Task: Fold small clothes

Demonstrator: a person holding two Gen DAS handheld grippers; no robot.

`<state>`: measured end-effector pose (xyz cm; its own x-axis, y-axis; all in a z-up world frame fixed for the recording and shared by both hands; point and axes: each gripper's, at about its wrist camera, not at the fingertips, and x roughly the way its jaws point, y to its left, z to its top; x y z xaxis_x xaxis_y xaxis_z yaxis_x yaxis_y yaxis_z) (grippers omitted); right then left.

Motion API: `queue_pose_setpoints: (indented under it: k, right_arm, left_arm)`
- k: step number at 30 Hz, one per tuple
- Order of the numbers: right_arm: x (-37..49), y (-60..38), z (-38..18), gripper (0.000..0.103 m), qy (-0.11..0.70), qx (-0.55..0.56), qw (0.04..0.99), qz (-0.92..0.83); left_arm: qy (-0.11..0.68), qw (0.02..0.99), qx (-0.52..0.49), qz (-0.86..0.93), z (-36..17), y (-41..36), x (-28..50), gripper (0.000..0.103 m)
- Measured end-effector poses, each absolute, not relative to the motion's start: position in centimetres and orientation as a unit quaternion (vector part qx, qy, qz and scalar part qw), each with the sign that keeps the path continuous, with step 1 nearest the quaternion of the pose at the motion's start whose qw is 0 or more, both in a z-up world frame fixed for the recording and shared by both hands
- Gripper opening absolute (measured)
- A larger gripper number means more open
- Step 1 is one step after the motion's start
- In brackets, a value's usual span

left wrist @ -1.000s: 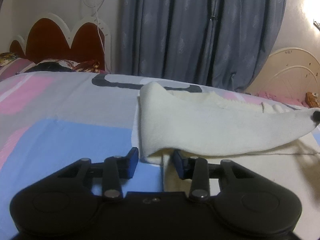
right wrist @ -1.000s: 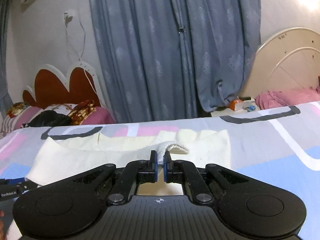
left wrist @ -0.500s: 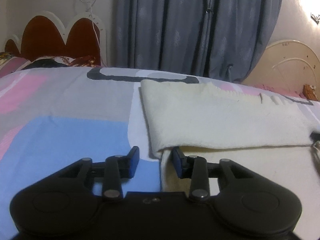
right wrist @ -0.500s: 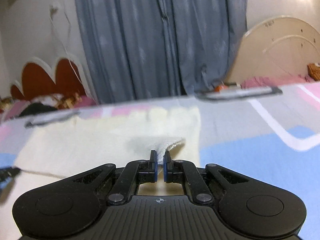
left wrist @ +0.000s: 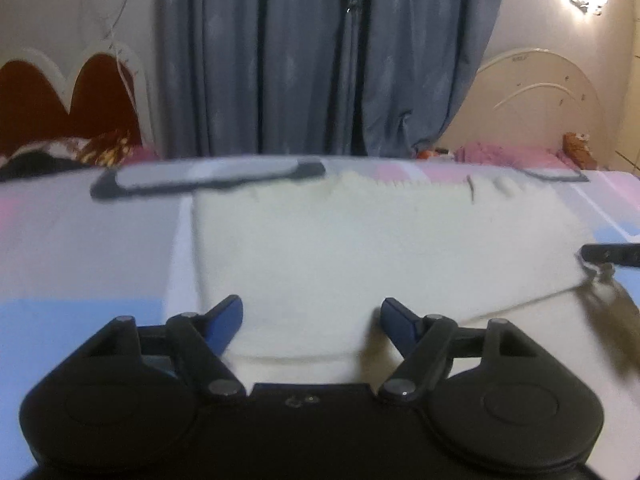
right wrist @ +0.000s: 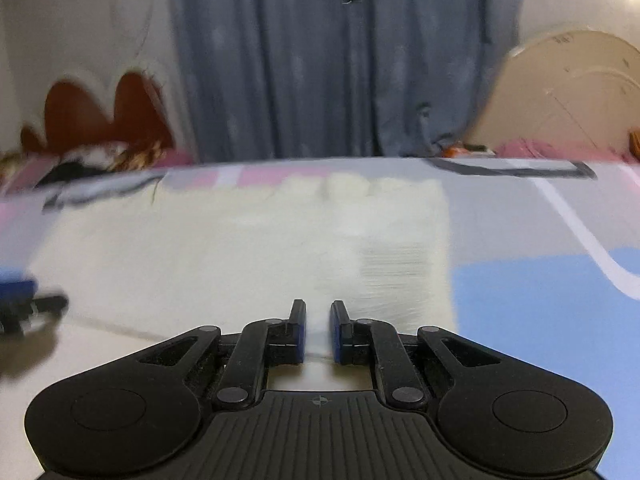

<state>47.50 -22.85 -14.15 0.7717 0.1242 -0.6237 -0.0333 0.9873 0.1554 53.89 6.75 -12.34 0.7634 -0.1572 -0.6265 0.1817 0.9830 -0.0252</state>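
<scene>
One cream garment lay folded flat on the bed, mid-frame. I ran two grippers: the left gripper had let go, jaws opening wide over the near fold; the right gripper jaws were parting, its lifted corner now dropped.

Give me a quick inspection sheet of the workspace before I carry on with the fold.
Surface: bedsheet, patterned in pink, blue and grey blocks.
Job's things: cream garment lying flat, one layer folded over.
Clutter: nothing seen on the sheet beside the garment.
Grippers: left gripper jaws opening, wide over the garment's near edge, pads clear of the cloth; right gripper jaws opening, a narrow gap with cloth in it.
Cables: white cord hanging on the wall above the red headboard.
Surroundings: blue-grey curtain; cream headboard at right.
</scene>
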Motion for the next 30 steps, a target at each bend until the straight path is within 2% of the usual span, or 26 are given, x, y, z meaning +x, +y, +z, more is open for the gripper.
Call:
queue_pose_setpoints:
  k: [2, 7, 9, 11, 12, 13, 14, 15, 18, 21, 25, 26, 30]
  right_arm:
    - [47.7, -24.2, -13.4, 0.011, 0.309, 0.093, 0.945, 0.043]
    - [51.5, -22.1, -13.9, 0.011, 0.307, 0.142, 0.938, 0.075]
    - [52.7, -20.6, -14.0, 0.011, 0.306, 0.138, 0.937, 0.094]
    - [53.7, -18.3, -13.8, 0.013, 0.304, 0.112, 0.939, 0.115]
    - [54.3, -17.5, -14.1, 0.028, 0.304, 0.099, 0.940, 0.121]
    - [54.4, -16.2, -14.3, 0.052, 0.301, 0.083, 0.941, 0.129]
    - [54.3, -15.3, -14.2, 0.054, 0.294, 0.067, 0.944, 0.135]
    - [54.1, -14.5, -14.6, 0.053, 0.290, 0.058, 0.945, 0.139]
    - [53.8, -12.5, -14.8, 0.034, 0.283, 0.060, 0.941, 0.177]
    - [54.2, -11.5, -16.1, 0.031, 0.305, 0.031, 0.936, 0.174]
    - [52.3, -16.8, -15.6, 0.031, 0.303, 0.019, 0.947, 0.106]
    - [52.0, -18.8, -15.7, 0.031, 0.308, 0.020, 0.948, 0.074]
    - [51.1, -22.9, -15.9, 0.028, 0.312, 0.073, 0.946, 0.049]
  left_arm:
    - [0.327, 0.941, 0.006, -0.088, -11.8, 7.5, 55.5, 0.078]
    - [0.340, 0.936, -0.028, -0.090, -13.2, 7.1, 60.4, 0.077]
    - [0.345, 0.934, -0.023, -0.090, -14.2, 6.9, 61.2, 0.084]
    - [0.344, 0.934, -0.014, -0.092, -14.4, 6.7, 61.4, 0.086]
    - [0.345, 0.934, -0.013, -0.091, -14.3, 6.7, 61.4, 0.086]
    - [0.347, 0.934, -0.011, -0.084, -14.1, 6.6, 61.2, 0.084]
    - [0.343, 0.937, -0.004, -0.071, -13.5, 6.2, 60.7, 0.076]
    - [0.329, 0.942, 0.002, -0.073, -12.7, 5.5, 60.0, 0.075]
    - [0.301, 0.948, 0.009, -0.103, -11.8, 3.1, 58.5, 0.083]
    - [0.338, 0.936, 0.010, -0.100, -13.6, 2.5, 58.7, 0.081]
    - [0.326, 0.942, 0.043, -0.069, -13.8, 4.8, 56.0, 0.084]
    - [0.326, 0.943, 0.044, -0.058, -14.0, 5.3, 55.4, 0.087]
    - [0.309, 0.950, 0.025, -0.047, -13.2, 4.1, 54.3, 0.081]
